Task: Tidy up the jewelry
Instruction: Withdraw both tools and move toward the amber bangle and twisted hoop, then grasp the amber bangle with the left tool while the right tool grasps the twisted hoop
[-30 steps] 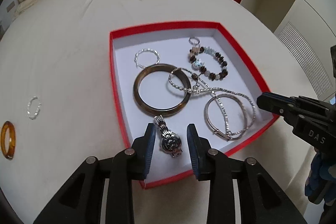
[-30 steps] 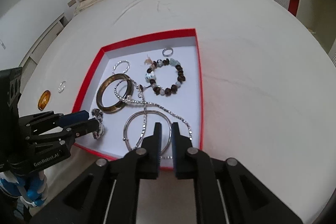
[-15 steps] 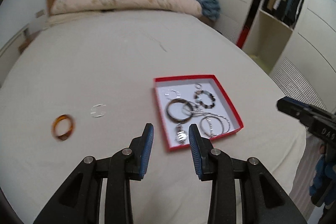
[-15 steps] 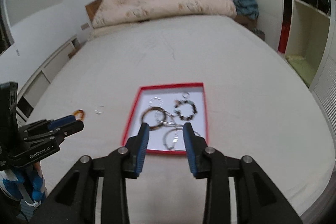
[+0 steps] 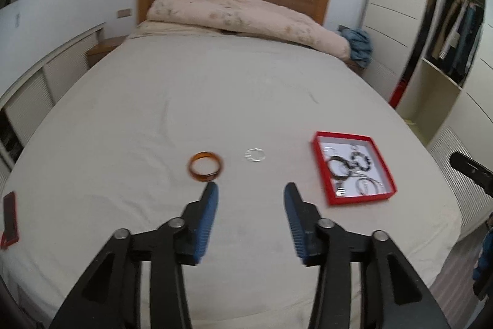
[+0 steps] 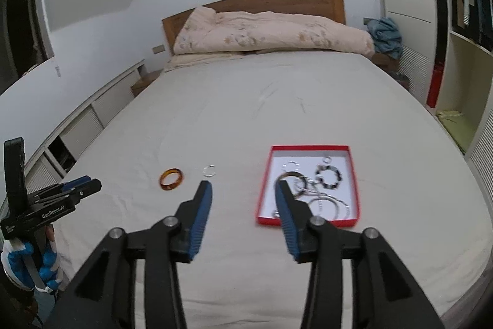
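Bedroom walls and a tall wardrobe [image 5: 456, 30] frame a wide bed [image 5: 231, 100] under a pale sheet, with a rumpled quilt [image 5: 246, 17] heaped against the wooden headboard. Near the bed's front edge on the right lies a red box [image 5: 320, 168], shallow and white inside, holding a tangle of pieces: a dark bangle [image 5: 338, 168], a beaded bracelet [image 5: 360, 161] and thin silver hoops, too small here to separate. Well to its left on the bare sheet sit two strays, an amber bangle [image 5: 205, 166] and, between it and the box, a small silver ring [image 5: 255, 155].

Both tools are raised above the sheet and hold nothing. The left tool [image 5: 250, 193] has its jaws spread wide, its left fingertip just short of the amber bangle in that view. The right tool [image 6: 242, 190] is spread equally wide, with the box partly behind its right finger.

The step in hand looks like collecting the strays for the box. The amber bangle is the natural first pick for the left tool. It lies flat, so a good approach would come down steeply, one finger inside the hoop and one outside, pinching the band across its thickness rather than spanning the whole circle. The sheet is soft and will give, so press lightly and close slowly to avoid gathering fabric. The silver ring, thin and low, will need a still finer pinch.
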`<state>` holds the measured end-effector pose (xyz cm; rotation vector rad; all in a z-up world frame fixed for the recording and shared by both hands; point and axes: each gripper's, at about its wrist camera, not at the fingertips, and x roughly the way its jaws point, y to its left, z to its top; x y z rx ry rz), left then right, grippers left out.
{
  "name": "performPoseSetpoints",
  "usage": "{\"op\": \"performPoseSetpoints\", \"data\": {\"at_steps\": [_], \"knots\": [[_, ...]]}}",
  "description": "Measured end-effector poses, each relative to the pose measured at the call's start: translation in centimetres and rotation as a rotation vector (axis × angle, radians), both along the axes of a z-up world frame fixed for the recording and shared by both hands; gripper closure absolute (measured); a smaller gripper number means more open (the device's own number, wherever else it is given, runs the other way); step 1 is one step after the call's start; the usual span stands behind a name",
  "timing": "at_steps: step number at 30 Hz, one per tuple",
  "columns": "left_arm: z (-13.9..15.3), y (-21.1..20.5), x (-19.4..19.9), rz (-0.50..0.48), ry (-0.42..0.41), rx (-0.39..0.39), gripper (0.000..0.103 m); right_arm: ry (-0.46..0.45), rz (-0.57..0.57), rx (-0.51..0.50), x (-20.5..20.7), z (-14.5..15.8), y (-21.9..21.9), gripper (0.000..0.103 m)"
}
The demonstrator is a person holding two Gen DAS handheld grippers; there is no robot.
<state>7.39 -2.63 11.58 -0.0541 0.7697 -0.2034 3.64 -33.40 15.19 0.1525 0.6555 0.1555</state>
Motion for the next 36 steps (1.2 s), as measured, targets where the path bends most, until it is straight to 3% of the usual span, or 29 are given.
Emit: {"op": "performPoseSetpoints", "data": {"at_steps": [10, 21, 30, 36], "knots": [[-4.4, 4.4, 2.4, 0.129, 0.066, 0.017, 0.050, 0.045, 0.086, -0.021, 4.3, -3.2, 4.6, 0.061], [-11.3, 6.6, 11.9, 0.154, 0.191, -0.003, 0.050, 0.187, 0.178, -0.020, 14.7, -11.3, 8.4, 0.061], [-16.9, 6.0, 20.2, 0.117, 0.278, 0.029, 0.063, 0.285, 0.222, -0.016, 24.0, -17.9, 11.3, 0.061], [-19.7, 5.9, 22.3, 0.104, 0.313, 0.050, 0.076, 0.326, 0.237, -0.033, 28.6, -21.3, 12.9, 0.062]]}}
